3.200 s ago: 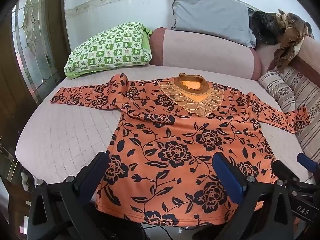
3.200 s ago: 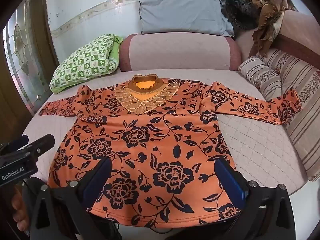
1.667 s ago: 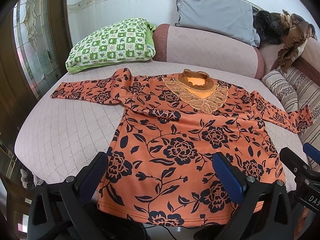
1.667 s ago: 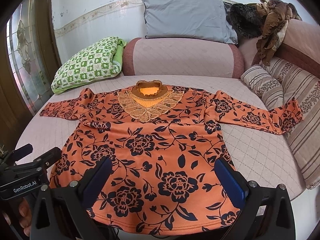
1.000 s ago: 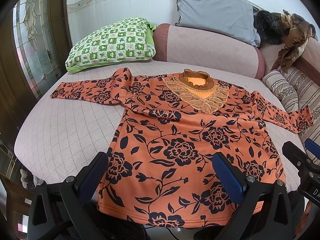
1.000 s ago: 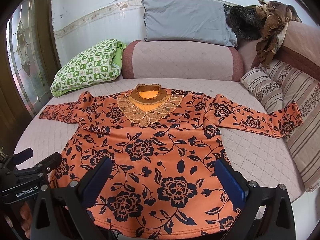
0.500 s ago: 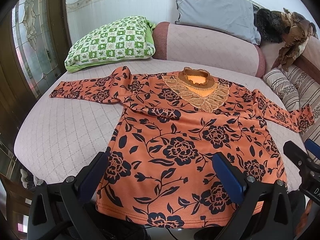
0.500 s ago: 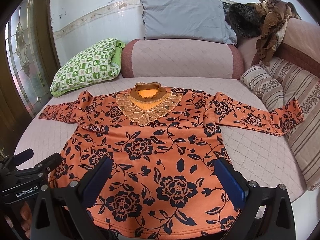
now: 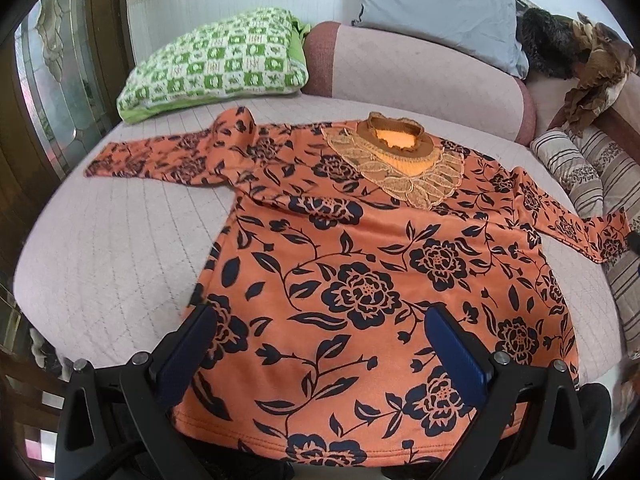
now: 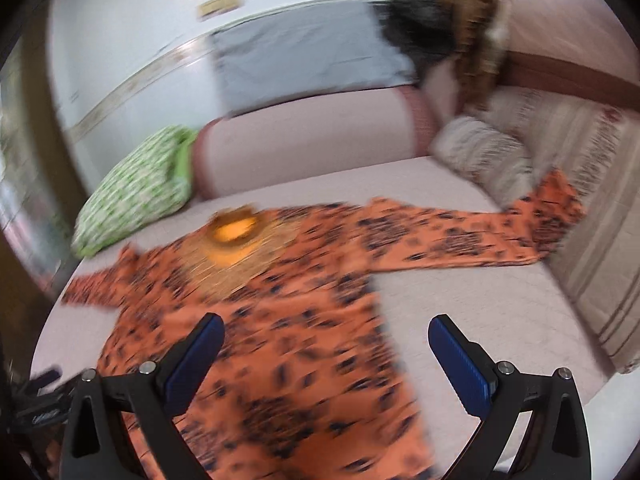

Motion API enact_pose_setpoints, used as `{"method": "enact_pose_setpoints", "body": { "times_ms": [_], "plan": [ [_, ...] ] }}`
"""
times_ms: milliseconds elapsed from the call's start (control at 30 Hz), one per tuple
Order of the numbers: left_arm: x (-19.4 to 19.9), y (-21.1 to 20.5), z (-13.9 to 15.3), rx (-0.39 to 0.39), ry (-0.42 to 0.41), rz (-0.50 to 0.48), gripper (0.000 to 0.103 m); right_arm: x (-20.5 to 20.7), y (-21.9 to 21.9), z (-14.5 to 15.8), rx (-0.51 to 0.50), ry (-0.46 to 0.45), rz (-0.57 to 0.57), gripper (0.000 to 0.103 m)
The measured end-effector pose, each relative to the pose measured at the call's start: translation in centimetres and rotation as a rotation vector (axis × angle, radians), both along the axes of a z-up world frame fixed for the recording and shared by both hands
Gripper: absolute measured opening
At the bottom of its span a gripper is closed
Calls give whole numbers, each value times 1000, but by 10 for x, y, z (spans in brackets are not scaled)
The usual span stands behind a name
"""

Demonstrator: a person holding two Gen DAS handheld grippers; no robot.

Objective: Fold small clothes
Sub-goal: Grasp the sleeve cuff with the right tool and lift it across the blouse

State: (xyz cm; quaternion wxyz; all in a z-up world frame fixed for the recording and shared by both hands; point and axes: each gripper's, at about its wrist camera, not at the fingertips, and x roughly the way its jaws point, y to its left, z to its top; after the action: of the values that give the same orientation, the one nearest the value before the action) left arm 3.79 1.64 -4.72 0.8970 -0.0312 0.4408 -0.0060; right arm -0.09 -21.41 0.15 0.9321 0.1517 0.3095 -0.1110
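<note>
An orange top with black flowers (image 9: pixel 360 280) lies flat, front up, on the pink quilted bed, sleeves spread to both sides, lace collar (image 9: pixel 400 160) at the far end. My left gripper (image 9: pixel 320 340) is open and empty above the hem. In the blurred right wrist view the top (image 10: pixel 280 320) lies left of centre, its right sleeve (image 10: pixel 480 236) stretching toward the striped cushions. My right gripper (image 10: pixel 326 350) is open and empty above the top's right edge.
A green checked pillow (image 9: pixel 216 68) and a grey pillow (image 9: pixel 436 12) rest at the back on a pink bolster (image 9: pixel 420 76). Striped cushions (image 9: pixel 592 184) and dark and brown clothes (image 9: pixel 568 44) are at the right. A wooden glazed door (image 9: pixel 48 100) stands at the left.
My right gripper has swung to the right and forward; its view is now blurred and faces the right sleeve. My left gripper has moved slightly forward over the hem.
</note>
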Motion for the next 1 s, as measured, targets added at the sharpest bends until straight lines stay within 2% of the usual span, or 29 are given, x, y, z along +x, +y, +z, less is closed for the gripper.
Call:
{"method": "enact_pose_setpoints", "body": {
  "times_ms": [133, 233, 300, 400, 533, 567, 633, 667, 700, 767, 833, 1000],
  "plan": [
    [15, 6, -15, -90, 44, -3, 103, 14, -94, -8, 11, -1, -191, 103],
    [28, 5, -27, -115, 70, -7, 103, 38, -161, -20, -77, 79, -320, 100],
    [37, 2, -33, -129, 80, -22, 103, 57, -199, -28, -132, 146, -374, 88],
    [52, -1, -39, -128, 75, -38, 103, 79, -237, -38, -152, 203, -423, 81],
    [68, -3, -46, -123, 77, -63, 103, 103, -264, -50, -165, 268, -498, 79],
    [71, -2, -47, -117, 77, -69, 103, 108, -265, -51, -183, 276, -511, 74],
    [76, 0, -52, -101, 76, -79, 103, 121, -270, -49, -198, 296, -514, 43],
    [77, 2, -54, -96, 76, -81, 103, 127, -278, -50, -161, 316, -517, 9],
    [79, 5, -56, -94, 73, -81, 103, 129, -276, -49, -138, 314, -528, 9],
    [80, 15, -57, -93, 52, -75, 103, 135, -269, -38, -155, 290, -510, 8],
    [81, 28, -59, -104, 32, -59, 103, 143, -241, -7, -204, 231, -432, 8],
    [86, 60, -66, -187, 16, -2, 103, 164, -150, 85, -203, 29, -230, 8]
  ]
}}
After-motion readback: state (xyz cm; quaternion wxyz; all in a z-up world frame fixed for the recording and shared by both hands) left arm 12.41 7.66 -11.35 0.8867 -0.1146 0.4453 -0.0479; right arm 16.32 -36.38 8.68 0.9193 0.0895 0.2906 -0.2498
